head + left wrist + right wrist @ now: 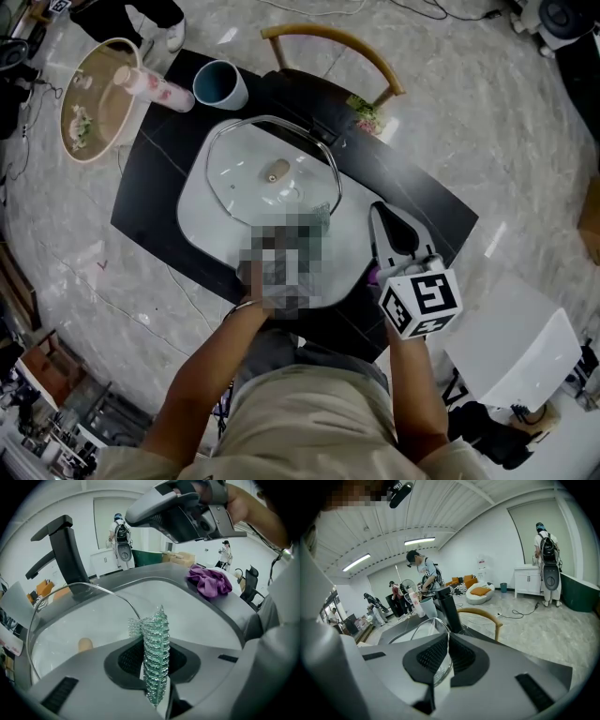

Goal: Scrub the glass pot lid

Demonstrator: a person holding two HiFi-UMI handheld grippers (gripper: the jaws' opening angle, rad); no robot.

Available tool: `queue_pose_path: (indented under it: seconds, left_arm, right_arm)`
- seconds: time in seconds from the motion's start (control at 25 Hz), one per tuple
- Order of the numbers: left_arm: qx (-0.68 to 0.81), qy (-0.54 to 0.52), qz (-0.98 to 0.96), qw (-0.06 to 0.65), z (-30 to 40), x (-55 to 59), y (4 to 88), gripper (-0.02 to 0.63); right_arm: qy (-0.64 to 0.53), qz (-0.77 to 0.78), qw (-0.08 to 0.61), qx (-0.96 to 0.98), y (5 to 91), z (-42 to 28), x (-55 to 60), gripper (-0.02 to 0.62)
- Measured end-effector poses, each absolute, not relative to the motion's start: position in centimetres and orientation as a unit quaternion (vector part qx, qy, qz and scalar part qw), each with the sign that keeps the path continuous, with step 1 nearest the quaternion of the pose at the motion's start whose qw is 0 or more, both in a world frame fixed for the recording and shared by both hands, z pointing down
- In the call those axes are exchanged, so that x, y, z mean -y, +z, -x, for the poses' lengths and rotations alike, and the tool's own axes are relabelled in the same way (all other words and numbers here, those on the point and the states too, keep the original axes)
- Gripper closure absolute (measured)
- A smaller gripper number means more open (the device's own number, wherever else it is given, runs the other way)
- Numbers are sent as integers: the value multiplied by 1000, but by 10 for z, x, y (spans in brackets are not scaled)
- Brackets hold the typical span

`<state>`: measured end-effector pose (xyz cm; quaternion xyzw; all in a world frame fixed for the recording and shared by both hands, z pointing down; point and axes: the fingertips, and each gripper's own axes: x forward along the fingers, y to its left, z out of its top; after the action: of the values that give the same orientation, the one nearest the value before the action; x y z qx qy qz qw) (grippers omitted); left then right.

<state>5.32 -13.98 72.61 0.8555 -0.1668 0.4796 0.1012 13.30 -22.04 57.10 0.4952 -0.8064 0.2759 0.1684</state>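
The glass pot lid (267, 178) lies flat in the white sink basin (202, 223), its tan knob (278, 171) facing up. My left gripper (152, 677) is shut on a green mesh scrubber (154, 634) that stands up from the jaws, just beside the lid's rim (112, 595). In the head view a mosaic patch covers most of this gripper; only the scrubber (322, 217) shows at the lid's near right edge. My right gripper (379, 210) hovers over the basin's right side, apart from the lid, shut with nothing in it (445, 651).
A black faucet (321, 127) stands behind the basin. A purple cloth (209, 581) lies on the basin's right rim. A blue cup (220, 84), a pink bottle (155, 89) and a round tray (94, 103) sit at the far left. A wooden chair (333, 42) is beyond the counter.
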Motion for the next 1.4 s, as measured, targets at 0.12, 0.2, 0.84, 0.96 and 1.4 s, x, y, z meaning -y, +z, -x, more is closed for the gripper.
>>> queue_pose_path:
  seconds: [0.12,0.2,0.84,0.96,1.4]
  left_arm:
    - [164,481,-855,100,-52,140,726,522]
    - [164,481,-855,101,-52,140,726,522]
    - [210,522,-821,97,24,170,734,523]
    - [231,556,-794,87,63,187,741,523]
    - [270,590,-757,82,134,228,725,523]
  right_arm:
    - [277,-495,168,806,572,-132,221,571]
    - [277,-494,168,807,572,-130,221,571]
    - [279,-489,170,809,575,-124,225,571]
    - [278,-486,169,811,572,-121,225,571]
    - [262,-481,166,820,542,-105,228,571]
